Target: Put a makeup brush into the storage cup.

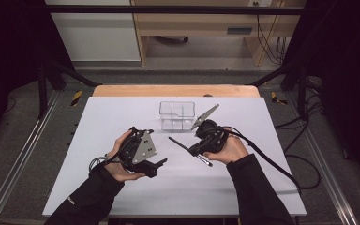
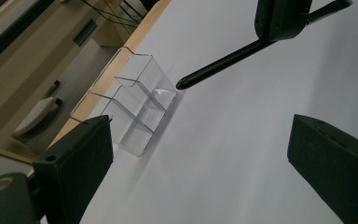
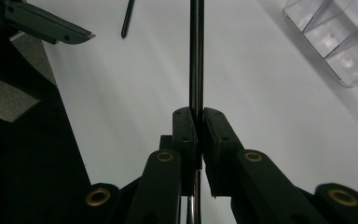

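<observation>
Two grippers noted. Right gripper [image 1: 198, 149] clamps a black pen [image 3: 196, 51] between closed jaws, held above the white table [image 1: 243, 187] just in front of the clear box [image 1: 176, 115]. Left gripper [image 1: 161, 162] stands wide apart, holding nothing.

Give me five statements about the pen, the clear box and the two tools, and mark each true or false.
1. The right tool is shut on the pen. True.
2. The left tool holds the pen. False: its jaws stand wide apart with nothing between them.
3. The clear box sits on the white table, beyond both hands. True.
4. The pen is inside the box. False: it is in the right tool, outside the box, its tip pointing away from it in the high view.
5. The box has dividers that split it into compartments. True.
</observation>
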`<state>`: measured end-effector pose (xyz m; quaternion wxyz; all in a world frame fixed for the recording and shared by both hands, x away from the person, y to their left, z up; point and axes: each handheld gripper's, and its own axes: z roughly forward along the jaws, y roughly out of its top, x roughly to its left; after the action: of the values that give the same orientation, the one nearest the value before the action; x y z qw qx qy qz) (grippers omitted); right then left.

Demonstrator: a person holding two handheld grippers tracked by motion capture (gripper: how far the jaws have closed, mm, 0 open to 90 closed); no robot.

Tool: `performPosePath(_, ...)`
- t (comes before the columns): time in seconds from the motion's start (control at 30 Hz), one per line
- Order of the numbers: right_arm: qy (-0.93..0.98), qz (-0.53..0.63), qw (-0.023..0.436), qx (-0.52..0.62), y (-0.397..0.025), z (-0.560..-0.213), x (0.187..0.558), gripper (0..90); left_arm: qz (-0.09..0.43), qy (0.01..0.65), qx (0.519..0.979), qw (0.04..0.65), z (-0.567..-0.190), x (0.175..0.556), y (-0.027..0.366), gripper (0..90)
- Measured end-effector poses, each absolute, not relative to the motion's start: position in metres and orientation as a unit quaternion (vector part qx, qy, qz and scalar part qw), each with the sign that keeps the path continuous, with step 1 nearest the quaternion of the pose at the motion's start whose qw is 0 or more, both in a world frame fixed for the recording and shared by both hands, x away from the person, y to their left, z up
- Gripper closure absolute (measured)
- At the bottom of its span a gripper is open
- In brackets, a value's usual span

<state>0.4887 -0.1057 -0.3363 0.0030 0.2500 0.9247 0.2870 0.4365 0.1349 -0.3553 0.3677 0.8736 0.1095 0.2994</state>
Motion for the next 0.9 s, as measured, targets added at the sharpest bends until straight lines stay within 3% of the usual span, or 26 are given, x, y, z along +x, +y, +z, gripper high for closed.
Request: performPosePath(0.9, 0.931, 0.279, -0.013, 0.235, -0.103, -0.338, 0.484, 84.2, 0.333, 0.023, 0.879, 0.341, -0.361, 0.429, 0.112, 10.6)
